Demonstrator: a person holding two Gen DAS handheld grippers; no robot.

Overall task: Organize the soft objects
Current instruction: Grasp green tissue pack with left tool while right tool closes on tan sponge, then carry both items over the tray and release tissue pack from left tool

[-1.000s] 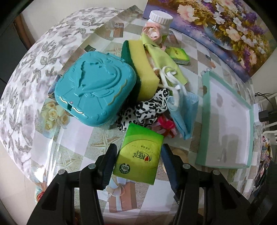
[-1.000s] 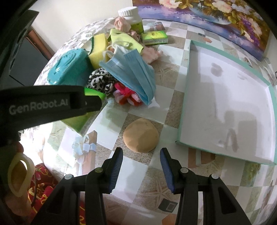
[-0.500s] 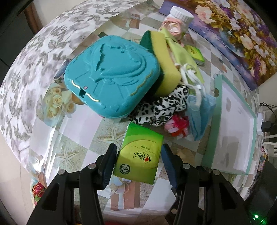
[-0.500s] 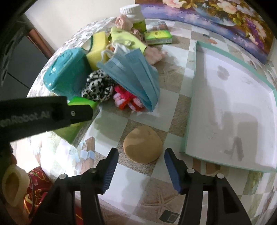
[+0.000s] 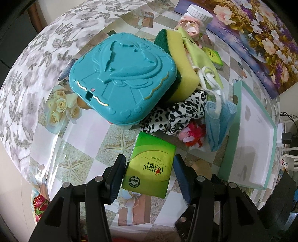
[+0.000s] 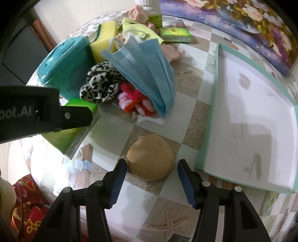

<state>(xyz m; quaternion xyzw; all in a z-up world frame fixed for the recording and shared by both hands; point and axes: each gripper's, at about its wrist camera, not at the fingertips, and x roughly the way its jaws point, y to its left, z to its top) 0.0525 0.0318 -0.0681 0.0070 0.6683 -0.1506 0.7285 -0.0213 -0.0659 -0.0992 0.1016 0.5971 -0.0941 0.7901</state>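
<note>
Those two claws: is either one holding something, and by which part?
Left claw grips the green tissue packet by its long sides. Right claw holds nothing, straddling the tan round sponge.

A teal embossed plastic case (image 5: 121, 78) sits left on the table (image 5: 78, 149), a white-capped bottle (image 5: 199, 13) stands far back, floral painting (image 5: 260, 33) beyond it.

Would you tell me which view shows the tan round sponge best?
The right wrist view: the tan round sponge lies whole on the table between the open right gripper fingers. The left wrist view does not show it clearly.
</note>
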